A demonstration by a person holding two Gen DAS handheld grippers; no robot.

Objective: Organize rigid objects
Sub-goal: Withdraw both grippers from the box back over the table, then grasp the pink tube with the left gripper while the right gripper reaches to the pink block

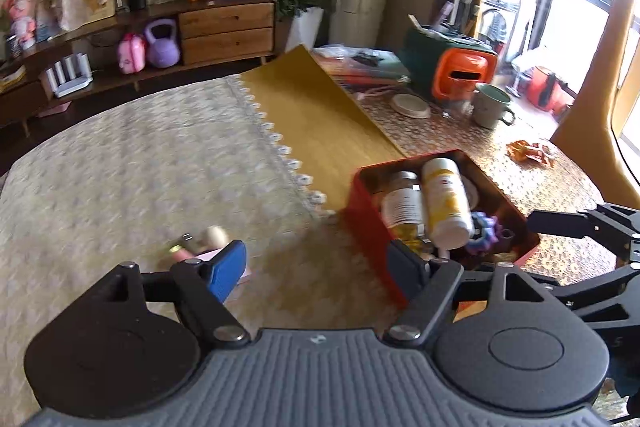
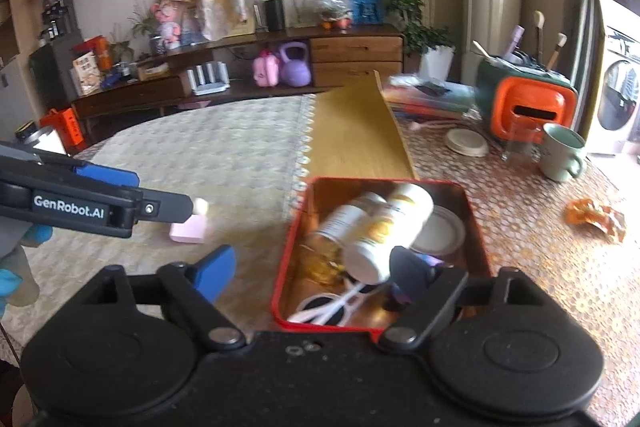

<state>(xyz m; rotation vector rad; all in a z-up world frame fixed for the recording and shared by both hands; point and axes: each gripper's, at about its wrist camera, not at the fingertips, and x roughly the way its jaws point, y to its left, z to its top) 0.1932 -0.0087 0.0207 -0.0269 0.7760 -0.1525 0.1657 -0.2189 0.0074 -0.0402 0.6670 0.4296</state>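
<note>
Left wrist view: I'm holding my left gripper [image 1: 316, 263] spread and empty, nearer the pink block [image 1: 240, 269] lying left of the red tin [image 1: 372, 227].

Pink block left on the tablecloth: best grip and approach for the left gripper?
Take the pink block across its two long flat sides, coming down from above. It lies flat and low on the tablecloth, so a level approach would hit cloth. Small items crowd its far end; the left gripper is open, empty.
</note>
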